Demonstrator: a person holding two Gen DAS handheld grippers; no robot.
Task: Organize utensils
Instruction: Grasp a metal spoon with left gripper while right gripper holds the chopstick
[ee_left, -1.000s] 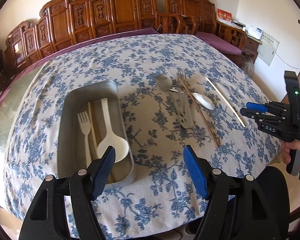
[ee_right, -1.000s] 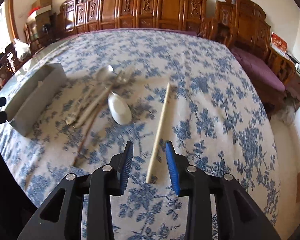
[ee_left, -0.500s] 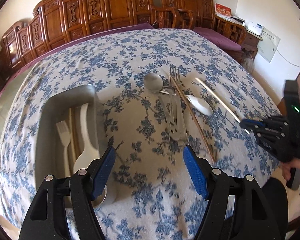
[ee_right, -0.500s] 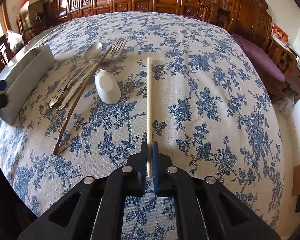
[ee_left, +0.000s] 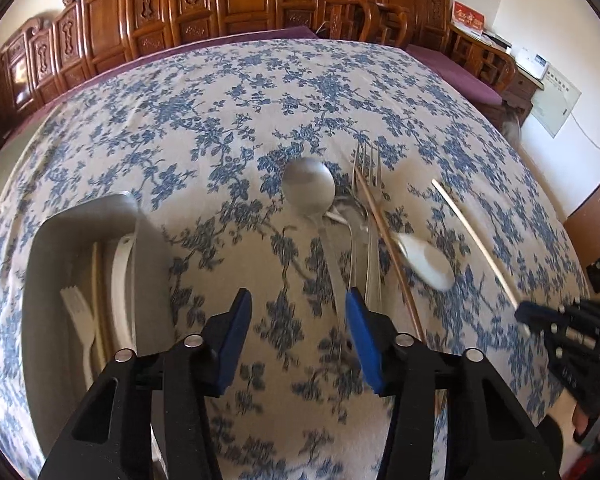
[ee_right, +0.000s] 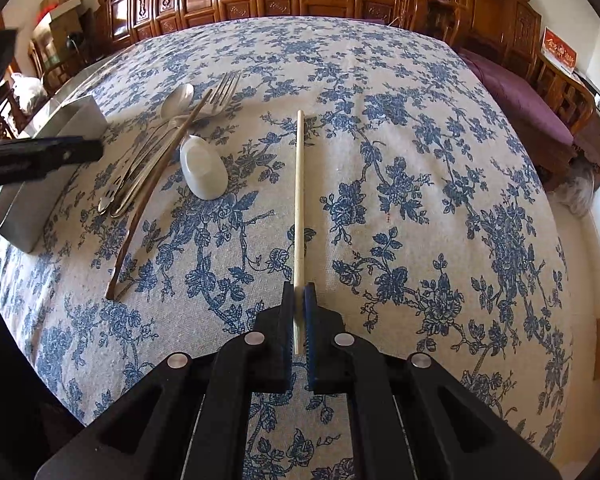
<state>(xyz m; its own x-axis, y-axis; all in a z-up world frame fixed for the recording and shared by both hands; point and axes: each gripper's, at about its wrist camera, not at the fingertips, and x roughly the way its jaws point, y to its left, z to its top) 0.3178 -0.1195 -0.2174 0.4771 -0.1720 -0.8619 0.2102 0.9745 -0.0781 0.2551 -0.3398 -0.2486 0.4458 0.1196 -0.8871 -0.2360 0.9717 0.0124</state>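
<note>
The metal tray (ee_left: pixel 92 224) holds a white fork (ee_left: pixel 78 320), a white spoon (ee_left: pixel 122 276) and what looks like a pale chopstick (ee_left: pixel 96 280). The left gripper (ee_left: pixel 296 320) is closing on nothing above the tablecloth (ee_left: pixel 228 128), near the loose cutlery (ee_left: pixel 352 236). The right gripper (ee_right: pixel 299 312) pinches a chopstick (ee_right: pixel 299 200) lying on the cloth.

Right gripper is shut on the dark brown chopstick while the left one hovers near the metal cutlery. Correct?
Not quite. The right gripper is shut on the pale chopstick, as the right wrist view shows; the dark brown chopstick lies untouched. The left gripper, jaws closing, is near the metal cutlery.
</note>
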